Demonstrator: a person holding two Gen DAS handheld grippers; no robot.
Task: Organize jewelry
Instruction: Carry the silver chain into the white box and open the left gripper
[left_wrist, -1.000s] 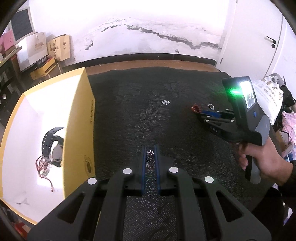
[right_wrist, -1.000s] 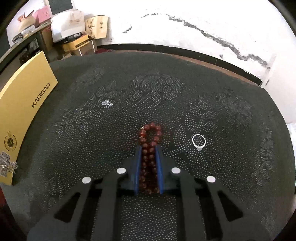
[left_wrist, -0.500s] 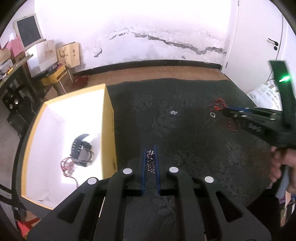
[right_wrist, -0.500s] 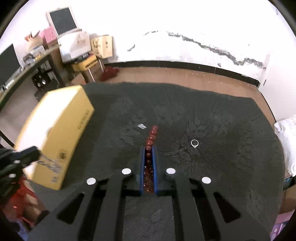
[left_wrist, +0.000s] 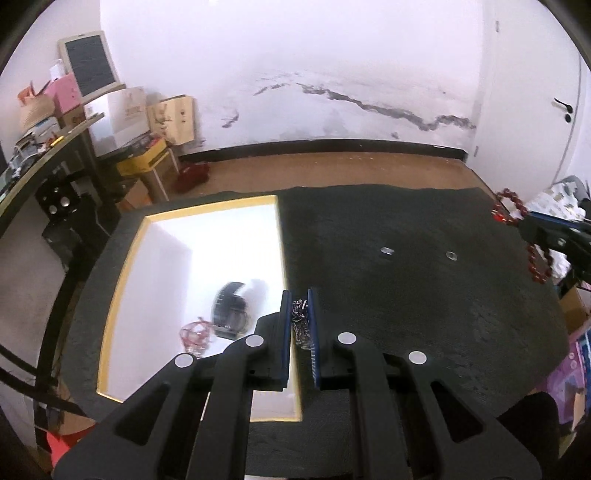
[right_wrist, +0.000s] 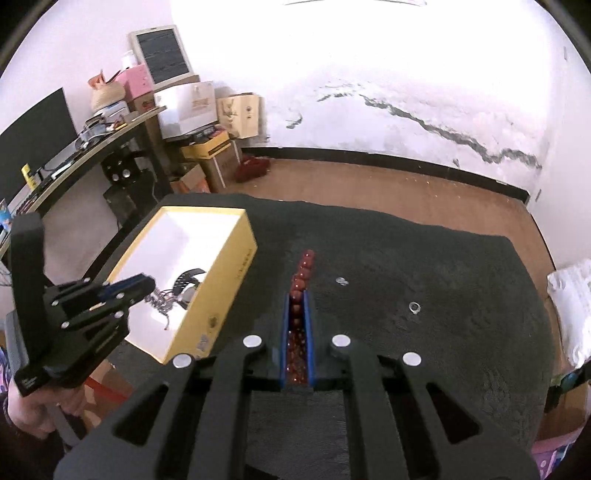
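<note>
My left gripper (left_wrist: 298, 301) is shut on a silver chain (left_wrist: 300, 321) and holds it high over the right edge of the yellow box (left_wrist: 122, 280). It also shows in the right wrist view (right_wrist: 147, 286), with the chain (right_wrist: 162, 304) dangling over the box (right_wrist: 229, 280). The white inside of the box holds a black watch (left_wrist: 229, 312) and a red string piece (left_wrist: 194, 332). My right gripper (right_wrist: 297, 295) is shut on a red bead bracelet (right_wrist: 301, 277), lifted above the dark table; the bracelet shows at far right in the left view (left_wrist: 511, 201).
A silver ring (right_wrist: 414, 306) and a small silver piece (right_wrist: 341, 281) lie on the dark patterned cloth (right_wrist: 443, 295). They also show in the left view as ring (left_wrist: 450, 254) and small piece (left_wrist: 386, 251). A desk and boxes stand at left.
Both grippers have risen well above the table with their jewelry. The left one has moved left, from over the cloth to over the box's right edge.
</note>
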